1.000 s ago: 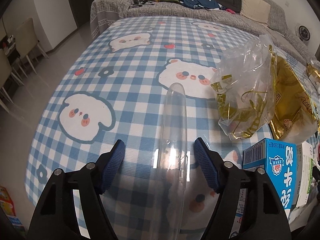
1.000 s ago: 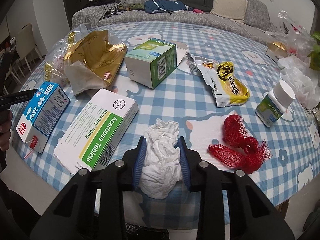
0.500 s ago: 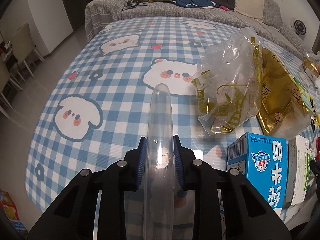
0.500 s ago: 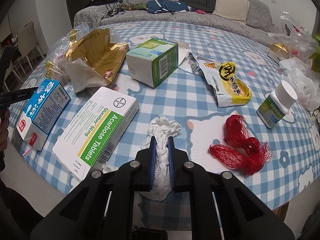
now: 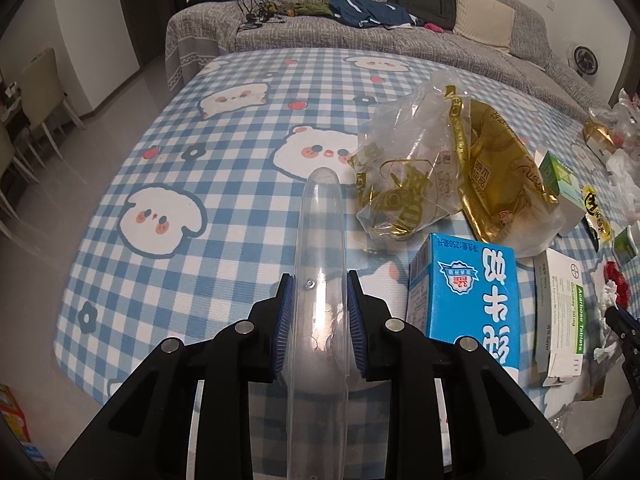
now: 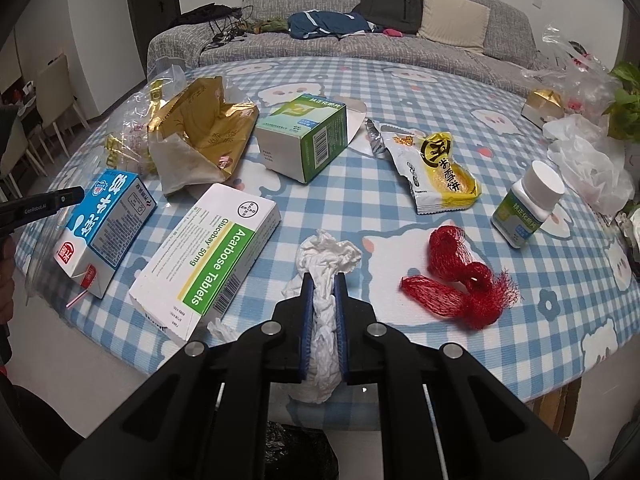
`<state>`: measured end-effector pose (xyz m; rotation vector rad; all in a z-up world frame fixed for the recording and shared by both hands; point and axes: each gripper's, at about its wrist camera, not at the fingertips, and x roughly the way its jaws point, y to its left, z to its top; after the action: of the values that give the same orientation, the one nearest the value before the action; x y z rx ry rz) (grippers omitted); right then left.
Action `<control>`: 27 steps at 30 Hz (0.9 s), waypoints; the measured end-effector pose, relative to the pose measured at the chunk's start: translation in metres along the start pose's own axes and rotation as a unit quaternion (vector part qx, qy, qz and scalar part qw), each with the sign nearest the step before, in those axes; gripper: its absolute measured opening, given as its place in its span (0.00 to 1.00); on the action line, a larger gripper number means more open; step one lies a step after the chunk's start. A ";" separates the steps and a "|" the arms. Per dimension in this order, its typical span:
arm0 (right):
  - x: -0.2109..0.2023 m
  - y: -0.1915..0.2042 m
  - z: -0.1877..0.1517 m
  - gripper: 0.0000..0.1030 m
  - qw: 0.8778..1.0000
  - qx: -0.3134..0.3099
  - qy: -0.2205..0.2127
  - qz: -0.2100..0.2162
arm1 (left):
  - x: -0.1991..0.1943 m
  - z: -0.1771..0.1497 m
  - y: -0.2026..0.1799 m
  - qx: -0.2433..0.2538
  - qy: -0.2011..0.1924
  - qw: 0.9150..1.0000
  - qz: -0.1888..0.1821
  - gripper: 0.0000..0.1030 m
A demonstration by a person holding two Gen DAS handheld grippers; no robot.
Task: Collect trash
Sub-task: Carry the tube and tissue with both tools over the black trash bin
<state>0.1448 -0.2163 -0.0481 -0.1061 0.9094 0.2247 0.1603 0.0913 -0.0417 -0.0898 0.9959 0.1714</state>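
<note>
My left gripper (image 5: 319, 280) is shut on a long clear plastic piece (image 5: 320, 232) that sticks out forward over the blue checked table (image 5: 224, 160). My right gripper (image 6: 323, 280) is shut on a crumpled white tissue (image 6: 326, 258) near the table's front edge. Trash lies around: a blue milk carton (image 6: 102, 220) (image 5: 464, 296), a white Acarbose box (image 6: 212, 256), a green-white box (image 6: 304, 136), a gold wrapper (image 6: 200, 132) in clear plastic (image 5: 404, 176), a yellow snack bag (image 6: 436, 168), red netting (image 6: 460, 280) and a white pill bottle (image 6: 528, 204).
A grey sofa (image 6: 360, 40) with clothes and a backpack stands behind the table. White plastic bags (image 6: 588, 168) and a plant sit at the far right. Chairs (image 5: 36, 100) stand at the left. A dark bag (image 6: 292, 448) shows below the table edge.
Both grippers have closed: the left on the clear plastic piece, the right on the white tissue. The left gripper has shifted right, toward the milk carton.
</note>
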 end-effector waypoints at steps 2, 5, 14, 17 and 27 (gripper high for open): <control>-0.006 -0.001 -0.002 0.09 1.000 0.001 -0.003 -0.001 | -0.006 -0.003 0.000 0.000 -0.003 1.000 -0.001 0.25; -0.015 -0.001 -0.005 0.09 1.000 0.004 -0.008 -0.001 | -0.016 -0.009 -0.001 -0.001 -0.008 1.000 -0.003 0.25; -0.042 0.004 -0.019 0.09 1.000 0.008 -0.019 -0.001 | -0.047 -0.030 -0.008 0.004 -0.023 1.000 -0.013 0.25; -0.052 0.007 -0.023 0.09 1.000 0.008 -0.024 -0.002 | -0.056 -0.037 -0.009 0.007 -0.028 0.999 -0.018 0.25; -0.078 0.017 -0.041 0.09 0.999 0.012 -0.035 0.001 | -0.086 -0.074 -0.020 0.011 -0.047 0.998 -0.039 0.25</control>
<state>0.0629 -0.2190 -0.0120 -0.0753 0.8430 0.2179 0.0570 0.0518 -0.0099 -0.0982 0.8990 0.0926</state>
